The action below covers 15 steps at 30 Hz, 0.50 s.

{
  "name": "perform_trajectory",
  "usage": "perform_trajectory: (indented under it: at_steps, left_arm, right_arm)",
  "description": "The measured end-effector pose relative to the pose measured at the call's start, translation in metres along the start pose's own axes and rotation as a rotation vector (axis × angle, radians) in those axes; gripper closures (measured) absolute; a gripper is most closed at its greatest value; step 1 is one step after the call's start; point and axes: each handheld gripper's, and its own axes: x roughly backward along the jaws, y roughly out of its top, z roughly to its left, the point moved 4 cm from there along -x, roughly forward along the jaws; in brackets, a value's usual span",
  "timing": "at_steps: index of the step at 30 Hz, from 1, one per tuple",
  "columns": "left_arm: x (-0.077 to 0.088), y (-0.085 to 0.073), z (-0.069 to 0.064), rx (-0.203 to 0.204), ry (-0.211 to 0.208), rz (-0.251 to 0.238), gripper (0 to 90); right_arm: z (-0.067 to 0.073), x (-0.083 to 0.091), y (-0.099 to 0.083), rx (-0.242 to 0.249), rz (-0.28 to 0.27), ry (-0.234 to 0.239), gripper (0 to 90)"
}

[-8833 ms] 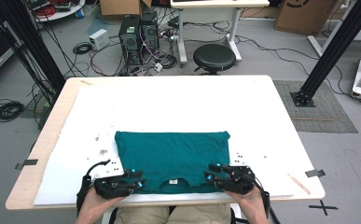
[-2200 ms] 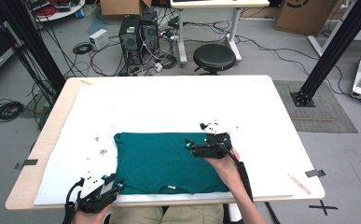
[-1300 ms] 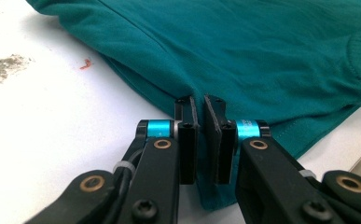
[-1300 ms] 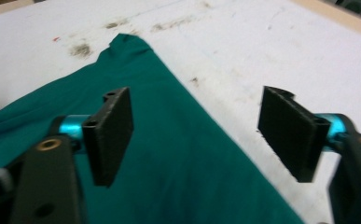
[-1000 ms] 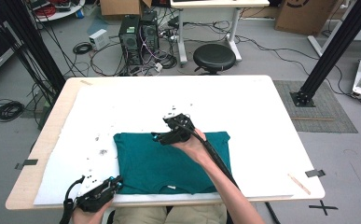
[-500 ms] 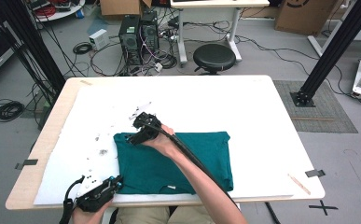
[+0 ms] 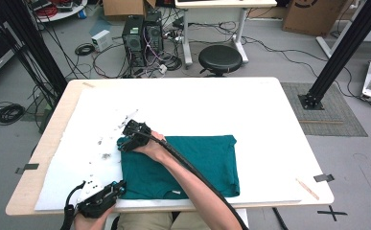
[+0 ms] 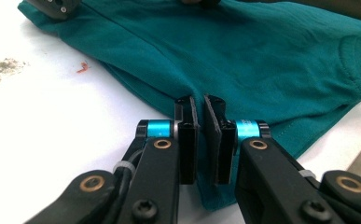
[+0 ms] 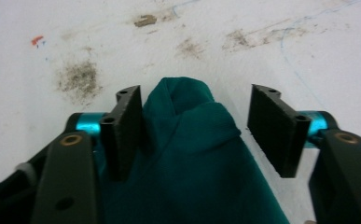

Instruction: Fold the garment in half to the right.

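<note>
Cables, computer towers and a black stool (image 7: 220, 58) crowd the floor beyond our white table (image 7: 250, 110), which carries grey smudges near the shirt. We have a teal shirt (image 7: 207, 160) lying flat on the near half of the table, its near edge close to the table's edge.

We judge the shirt light, limp and easy to bunch; it will sag and drag unless we hold it at corners or hems, where the stitched edge gives firmer purchase.

Our left gripper (image 7: 99, 196) sits at the shirt's near left corner, low and aimed along the table. In the left gripper view the left gripper (image 8: 200, 126) has its jaws pressed nearly together, pinching a fold of the shirt's edge (image 8: 262, 70).

Our right arm reaches diagonally across the shirt, the forearm over the cloth, so the right gripper (image 7: 134, 136) rests at the shirt's far left corner. In the right gripper view the right gripper (image 9: 194, 130) has its jaws spread wide, with a raised hump of shirt (image 9: 192, 154) between them, touching one jaw and clear of the other.
</note>
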Motion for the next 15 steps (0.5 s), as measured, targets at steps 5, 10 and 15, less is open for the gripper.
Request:
perform_trajectory:
  at_steps: [5,10,15]
  left_arm:
    - [-0.0001,0.0,0.0,-0.001,-0.001,0.0,83.9]
    - [-0.0001,0.0002,0.0,-0.004,-0.001,0.002,83.9]
    - [-0.0001,0.0004,-0.0002,-0.006,0.001,0.002,83.9]
  right_arm:
    - [0.0019,-0.0036,0.0,0.012,-0.004,-0.008,51.0]
    - [0.0028,-0.0035,-0.0001,0.016,0.002,-0.006,63.9]
    - [0.0013,-0.0025,-0.0006,0.011,0.004,0.002,77.8]
